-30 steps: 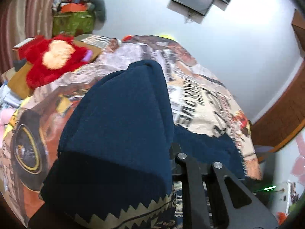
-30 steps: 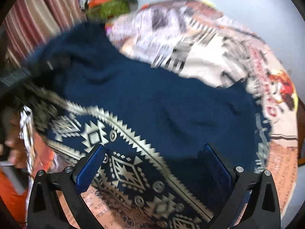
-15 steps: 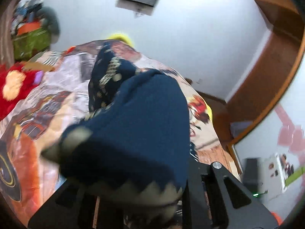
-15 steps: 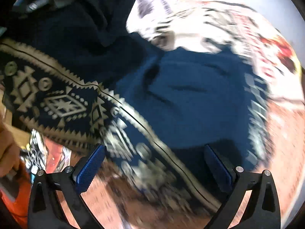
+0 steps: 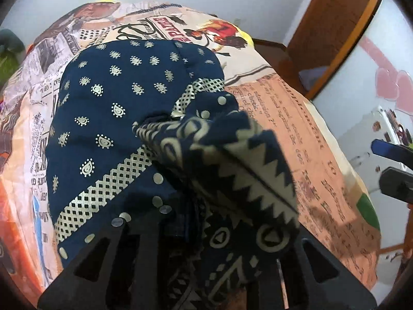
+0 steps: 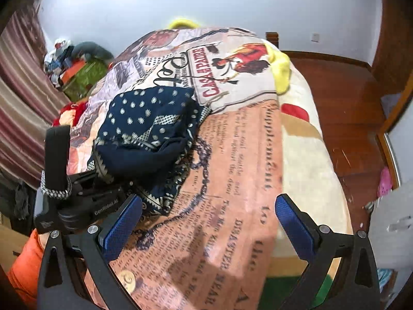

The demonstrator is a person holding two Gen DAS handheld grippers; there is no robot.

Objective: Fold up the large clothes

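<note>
My left gripper (image 6: 103, 180) clamps the navy garment (image 5: 124, 118); only my right view shows my right gripper (image 6: 206, 219) spread, empty, above the bedspread (image 6: 245, 155).

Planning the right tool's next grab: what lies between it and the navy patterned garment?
Only bare newspaper-print bedspread separates the open right tool from the navy patterned garment, per the right wrist view.
</note>
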